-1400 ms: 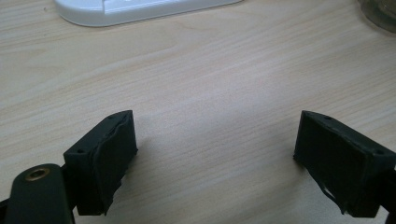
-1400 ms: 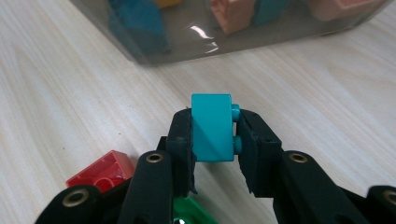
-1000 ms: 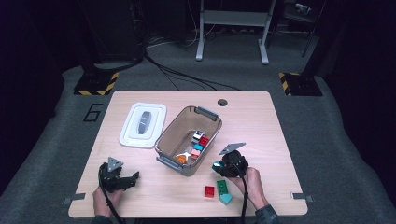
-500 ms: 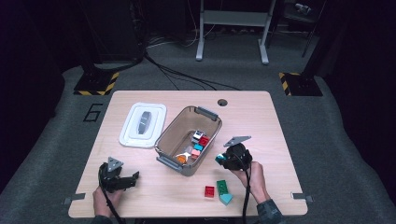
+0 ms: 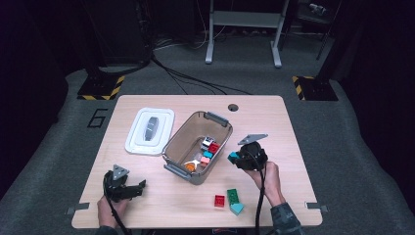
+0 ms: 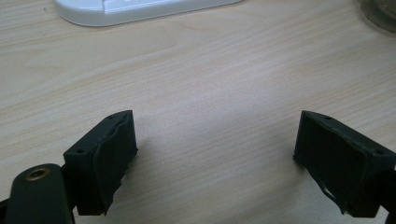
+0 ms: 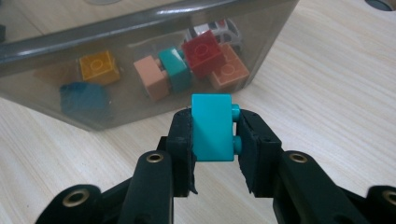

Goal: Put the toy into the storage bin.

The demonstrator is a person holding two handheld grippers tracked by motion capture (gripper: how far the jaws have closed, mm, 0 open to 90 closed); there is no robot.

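Rt claw [image 5: 235, 157] lifted w/ teal brick [image 7: 212, 127]

The surface [image 5: 303, 147] is pale wood grain with rounded corners and a small round hole [image 5: 233, 107] near its far edge. It stands on grey carpet [image 5: 58, 147] bearing a dark painted figure six [image 5: 98, 118] at the left. Beyond it the room is dark; black cables [image 5: 186, 81] trail across the floor, a grey metal frame [image 5: 243, 29] stands at the back, and two yellow-and-black striped bases [image 5: 100, 88] [image 5: 313, 85] flank the far corners.
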